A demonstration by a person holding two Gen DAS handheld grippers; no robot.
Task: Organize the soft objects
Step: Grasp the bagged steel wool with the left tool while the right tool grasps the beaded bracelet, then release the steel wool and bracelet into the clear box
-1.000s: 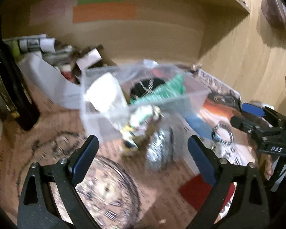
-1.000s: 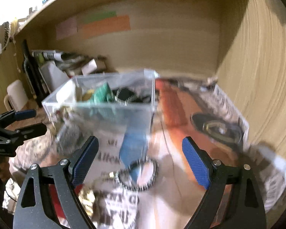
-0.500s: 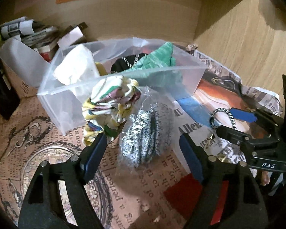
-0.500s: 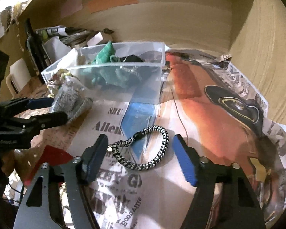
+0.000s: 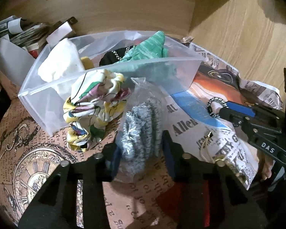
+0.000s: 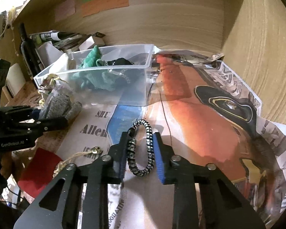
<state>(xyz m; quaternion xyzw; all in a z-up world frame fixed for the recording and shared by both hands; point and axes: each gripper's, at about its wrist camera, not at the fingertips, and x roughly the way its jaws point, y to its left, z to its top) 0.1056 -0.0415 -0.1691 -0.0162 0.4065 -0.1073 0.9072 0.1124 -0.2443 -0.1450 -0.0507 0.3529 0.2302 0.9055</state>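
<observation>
A clear bag holding a grey knitted piece (image 5: 141, 118) leans against the front of the clear plastic bin (image 5: 47, 103). My left gripper (image 5: 141, 154) is closing its jaws, and both pads press on the bag's lower end. A floral fabric scrunchie (image 5: 93, 103) lies just left of the bag. The bin holds a green cloth (image 5: 148, 47), a white cloth (image 5: 61, 63) and a black item (image 5: 110, 57). On the newspaper, my right gripper (image 6: 141, 152) is closing its jaws on a black-and-white braided band (image 6: 150, 147), which is squeezed into a narrow oval.
Printed newspaper (image 6: 200, 114) covers the shelf floor, with a red sheet (image 6: 40, 169) and a gold cord with a trinket (image 6: 80, 156) near the front. A dark bottle (image 6: 26, 45), boxes and rolled papers (image 5: 19, 30) crowd the back left. Wooden walls close in behind and to the right.
Both grippers came down and their jaws closed in. The left now pinches the bag. The right has squeezed the band's round loop into a narrow oval.
</observation>
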